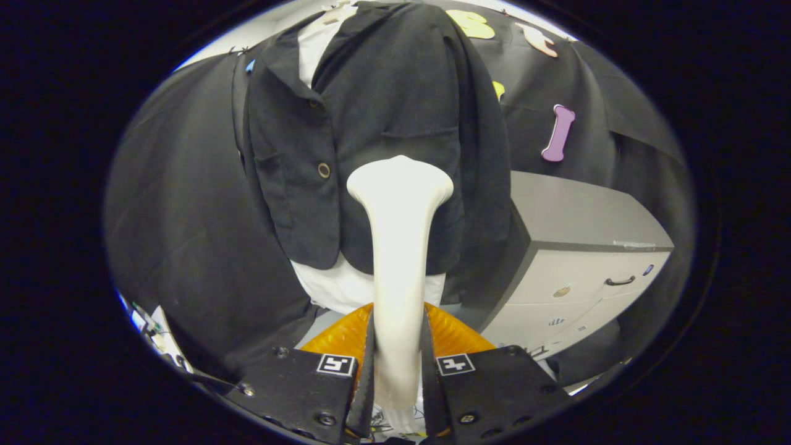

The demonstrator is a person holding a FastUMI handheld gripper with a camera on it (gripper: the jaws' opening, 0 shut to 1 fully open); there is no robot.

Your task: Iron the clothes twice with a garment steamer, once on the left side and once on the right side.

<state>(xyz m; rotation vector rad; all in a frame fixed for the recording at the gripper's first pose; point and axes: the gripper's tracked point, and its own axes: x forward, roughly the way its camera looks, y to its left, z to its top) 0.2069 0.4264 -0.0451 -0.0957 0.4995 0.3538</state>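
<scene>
Where the booth's black cloth wall (179, 235) fills the left, its folds swallow all detail, and a small clutter of white and green items (148, 324) low beside it is too small to make out. Just right of that cloth hangs the black button-front jacket (377, 111) over a white undershirt (337, 287), upright on a form whose top is cut off; the white shows at the collar and below the jacket's hem. One round brass-coloured button (324, 170) sits on the left front panel, near its inner edge. A cream-white plastic garment steamer (398, 247) runs straight ahead from the jaws, and its flared head rests against or just in front of the jacket's right front panel, low down; actual contact cannot be told. The gripper (398, 364) is clenched on the steamer's handle, with both black fingers (364, 371) pressing its sides. Behind the fingers an orange ribbed object (454, 334) is mostly hidden, so its kind is unclear. Open room lies to the right of the jacket's edge, before a grey cabinet with drawers (581, 266) standing near, its dark handle (620, 281) facing outward and its lower part cut off.
</scene>
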